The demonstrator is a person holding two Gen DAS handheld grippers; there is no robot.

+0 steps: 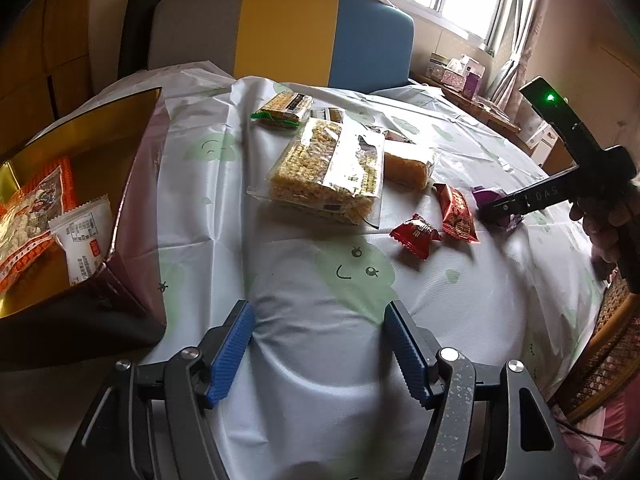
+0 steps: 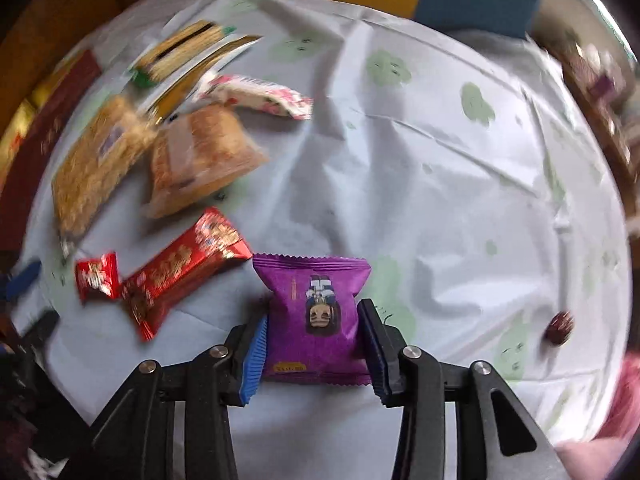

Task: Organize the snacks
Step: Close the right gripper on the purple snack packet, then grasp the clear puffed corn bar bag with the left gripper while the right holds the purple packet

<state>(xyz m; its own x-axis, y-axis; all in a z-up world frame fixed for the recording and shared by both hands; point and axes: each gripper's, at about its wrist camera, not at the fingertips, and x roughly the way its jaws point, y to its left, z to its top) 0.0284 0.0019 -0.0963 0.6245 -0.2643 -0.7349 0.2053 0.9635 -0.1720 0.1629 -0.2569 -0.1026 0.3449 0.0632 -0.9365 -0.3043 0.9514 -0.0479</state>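
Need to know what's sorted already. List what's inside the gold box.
In the gold box lie an orange-and-white snack bag and a white packet. The near wall covers the rest of the floor, so more may lie unseen.

Left tongs gape; right tongs apparently clamped.

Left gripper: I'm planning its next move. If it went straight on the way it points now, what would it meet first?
Probably the bare tablecloth. The left gripper is open with nothing between its fingers, pointing down at cloth. The big noodle pack lies farther ahead, and the bag off to its left side. Depth is uncertain.
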